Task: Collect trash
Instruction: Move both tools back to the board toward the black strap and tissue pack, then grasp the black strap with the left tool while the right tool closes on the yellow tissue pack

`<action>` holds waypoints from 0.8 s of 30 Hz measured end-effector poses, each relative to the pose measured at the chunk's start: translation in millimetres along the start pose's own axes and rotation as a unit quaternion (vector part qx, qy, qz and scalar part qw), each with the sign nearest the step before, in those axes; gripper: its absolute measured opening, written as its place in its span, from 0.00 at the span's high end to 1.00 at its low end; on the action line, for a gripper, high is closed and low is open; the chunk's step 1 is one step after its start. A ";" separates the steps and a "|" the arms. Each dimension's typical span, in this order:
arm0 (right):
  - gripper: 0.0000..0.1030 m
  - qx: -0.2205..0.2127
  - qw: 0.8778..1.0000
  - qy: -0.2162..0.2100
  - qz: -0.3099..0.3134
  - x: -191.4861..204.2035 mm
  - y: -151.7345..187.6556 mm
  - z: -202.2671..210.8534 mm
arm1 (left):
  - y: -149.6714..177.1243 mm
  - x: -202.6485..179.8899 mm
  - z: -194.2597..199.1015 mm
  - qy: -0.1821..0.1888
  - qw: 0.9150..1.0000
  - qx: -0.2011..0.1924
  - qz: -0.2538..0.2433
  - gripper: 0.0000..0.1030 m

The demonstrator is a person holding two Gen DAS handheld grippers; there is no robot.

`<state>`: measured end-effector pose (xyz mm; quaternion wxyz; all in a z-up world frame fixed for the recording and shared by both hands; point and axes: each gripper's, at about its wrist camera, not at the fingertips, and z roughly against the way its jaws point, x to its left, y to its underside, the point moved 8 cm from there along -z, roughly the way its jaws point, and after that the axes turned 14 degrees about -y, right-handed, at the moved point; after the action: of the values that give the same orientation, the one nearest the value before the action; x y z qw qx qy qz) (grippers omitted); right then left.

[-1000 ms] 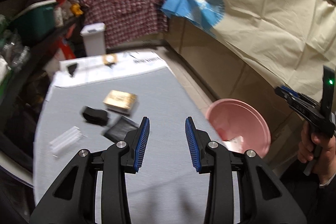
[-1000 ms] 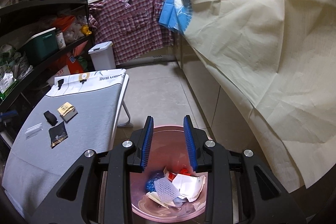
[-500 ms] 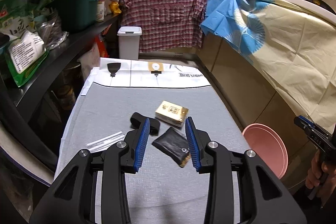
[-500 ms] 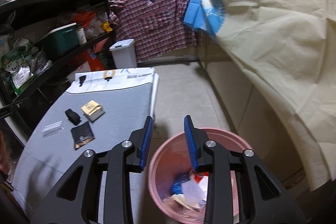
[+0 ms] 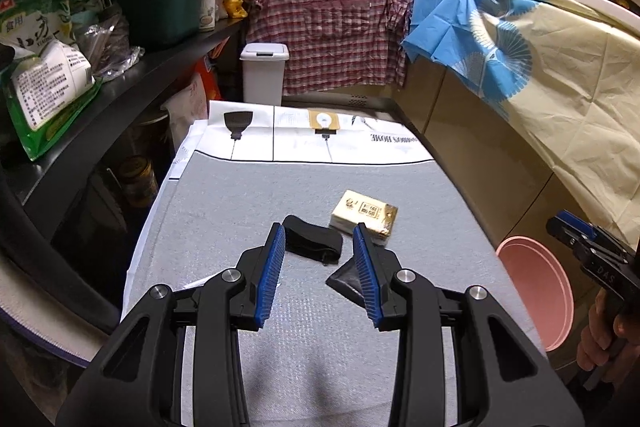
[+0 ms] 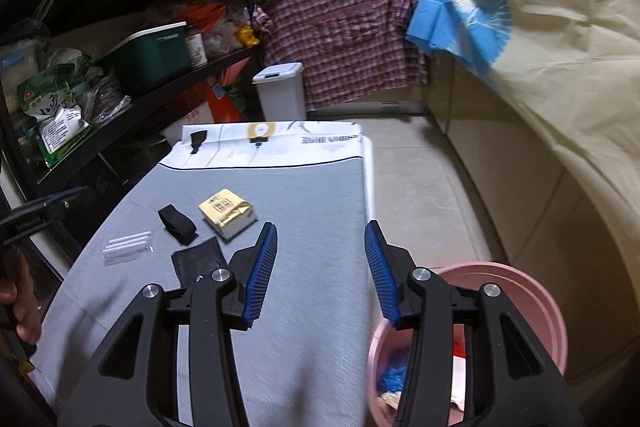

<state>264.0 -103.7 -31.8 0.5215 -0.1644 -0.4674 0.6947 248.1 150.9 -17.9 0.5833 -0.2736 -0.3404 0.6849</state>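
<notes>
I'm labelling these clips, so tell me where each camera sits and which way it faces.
Left wrist: on the left hand-held gripper, facing down the grey table at a black strap; the right hand shows.
Right wrist: on the right hand-held gripper, jaws opening and empty, over the table edge and pink bin.
Shared: table, strap, yellow pack, bin.

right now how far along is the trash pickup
Done: crumpled wrappers already lie in the pink plastic bin. In hand: nothing; the left gripper is open and empty, the right gripper is opening, empty. Left on the grey table: gold tissue pack, black strap, black pouch, clear straws.
</notes>
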 end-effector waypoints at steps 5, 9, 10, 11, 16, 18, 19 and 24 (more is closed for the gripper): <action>0.53 0.003 1.000 -0.020 0.011 14.9 -1.8 -30.4 | 5.1 1.8 -15.2 -0.009 1.000 0.009 -0.004 0.66; 0.53 0.012 0.999 -0.036 0.021 24.8 0.0 -55.8 | 6.2 6.4 -25.1 -0.017 1.000 0.014 -0.001 0.66; 0.53 0.013 0.999 -0.039 0.023 26.7 0.0 -59.0 | 6.2 7.5 -28.2 -0.018 1.000 0.016 0.001 0.66; 0.53 0.014 0.999 -0.044 0.029 30.3 -0.4 -64.7 | 6.1 8.0 -31.3 -0.020 1.000 0.017 0.001 0.66; 0.51 0.019 0.997 -0.063 0.036 43.2 -2.7 -86.5 | 9.2 15.9 -50.1 -0.030 0.999 0.024 0.007 0.66; 0.50 0.021 0.997 -0.070 0.036 46.4 -3.4 -93.4 | 10.7 20.6 -56.2 -0.032 0.999 0.029 0.014 0.66; 0.48 0.022 0.996 -0.073 0.038 48.3 -4.5 -97.9 | 11.3 22.8 -59.0 -0.032 0.999 0.031 0.017 0.66; 0.41 0.041 0.994 -0.090 0.041 54.1 -4.1 -119.0 | 11.7 33.1 -73.7 -0.027 0.998 0.041 0.042 0.66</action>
<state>329.8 0.7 -75.0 0.4545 -0.0989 -0.4765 0.7461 292.2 193.3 -71.9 0.5552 -0.2448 -0.3161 0.7293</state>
